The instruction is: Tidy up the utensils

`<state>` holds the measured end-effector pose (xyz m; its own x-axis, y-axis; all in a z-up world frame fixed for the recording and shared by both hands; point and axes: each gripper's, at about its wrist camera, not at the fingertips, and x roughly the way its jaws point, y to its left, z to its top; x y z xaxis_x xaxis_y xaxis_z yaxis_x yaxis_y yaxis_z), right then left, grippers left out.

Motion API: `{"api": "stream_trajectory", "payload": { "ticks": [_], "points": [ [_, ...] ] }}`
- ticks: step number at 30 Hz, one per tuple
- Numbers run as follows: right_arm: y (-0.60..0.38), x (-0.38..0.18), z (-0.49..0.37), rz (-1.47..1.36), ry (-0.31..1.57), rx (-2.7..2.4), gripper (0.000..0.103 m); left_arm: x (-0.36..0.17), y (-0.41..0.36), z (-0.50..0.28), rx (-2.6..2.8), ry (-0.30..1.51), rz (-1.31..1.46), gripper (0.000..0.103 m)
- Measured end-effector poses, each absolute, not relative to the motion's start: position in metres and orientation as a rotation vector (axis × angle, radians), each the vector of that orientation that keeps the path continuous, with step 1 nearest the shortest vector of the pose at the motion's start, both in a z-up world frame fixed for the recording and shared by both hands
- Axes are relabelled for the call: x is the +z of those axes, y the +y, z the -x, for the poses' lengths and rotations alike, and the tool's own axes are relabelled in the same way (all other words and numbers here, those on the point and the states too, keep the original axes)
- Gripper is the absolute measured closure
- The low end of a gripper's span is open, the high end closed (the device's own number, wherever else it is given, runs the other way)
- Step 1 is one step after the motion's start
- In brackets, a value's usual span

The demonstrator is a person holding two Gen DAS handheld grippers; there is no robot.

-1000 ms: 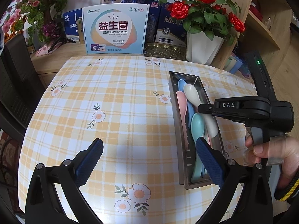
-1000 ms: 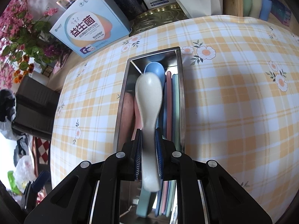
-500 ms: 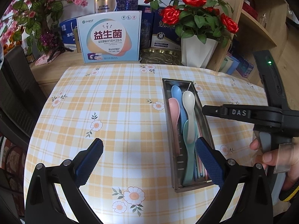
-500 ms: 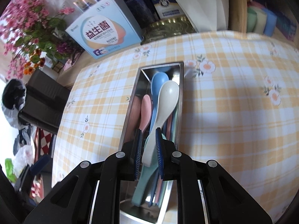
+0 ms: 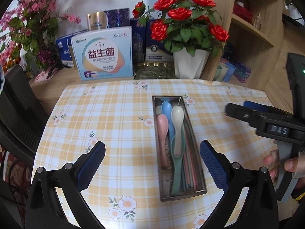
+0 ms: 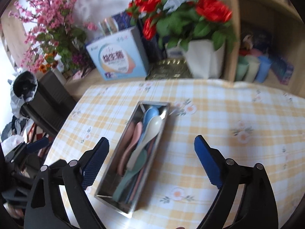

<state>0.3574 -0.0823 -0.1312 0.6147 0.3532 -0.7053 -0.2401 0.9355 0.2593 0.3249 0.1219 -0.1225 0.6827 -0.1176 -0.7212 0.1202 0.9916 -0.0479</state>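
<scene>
Item: steel utensil tray [image 5: 198,191], lower centre of my left view, lengthwise on the checked tablecloth [image 5: 118,126]. Contents: white spoon [image 5: 177,118] on top, blue spoon [image 5: 166,107], pink spoon [image 5: 162,123], green spoon [image 5: 176,152], coloured chopsticks [image 5: 187,164] along the right wall. All lie inside, handles toward me, which I judge is the tidy end state.

Item: right gripper [image 6: 151,157]. Its jaws are opening, pads wide apart with nothing between them; the white spoon [image 6: 152,126] lies free in the tray [image 6: 114,200].

Item: left gripper [image 5: 152,161]. Fingers spread, empty, framing the tray from above.

Surroundings: printed carton [image 5: 103,54], rose pot [image 5: 190,64] and gold tin [image 5: 154,72] across the top of the frame, beyond the table; pastel cups [image 6: 253,68] upper right. No loose utensil shows on the cloth, and nothing blocks the tray.
</scene>
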Motion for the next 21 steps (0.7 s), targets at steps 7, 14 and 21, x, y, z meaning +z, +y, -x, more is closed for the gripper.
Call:
{"api": "stream_trajectory", "payload": {
  "ticks": [7, 14, 21],
  "points": [
    [-0.129, -0.095, -0.331, -0.172, 0.762, 0.322, 0.015, -0.084, 0.103, -0.32, -0.101, 0.733, -0.015, 0.006],
    [-0.162, -0.045, -0.291, -0.165, 0.645, 0.285, 0.015, -0.024, 0.085, -0.291, -0.118, 0.576, 0.011, 0.006],
    [-0.168, -0.003, -0.255, -0.083, 0.549, 0.272, 0.015, 0.011, 0.066, -0.267, -0.085, 0.493, -0.02, 0.006]
  ]
}}
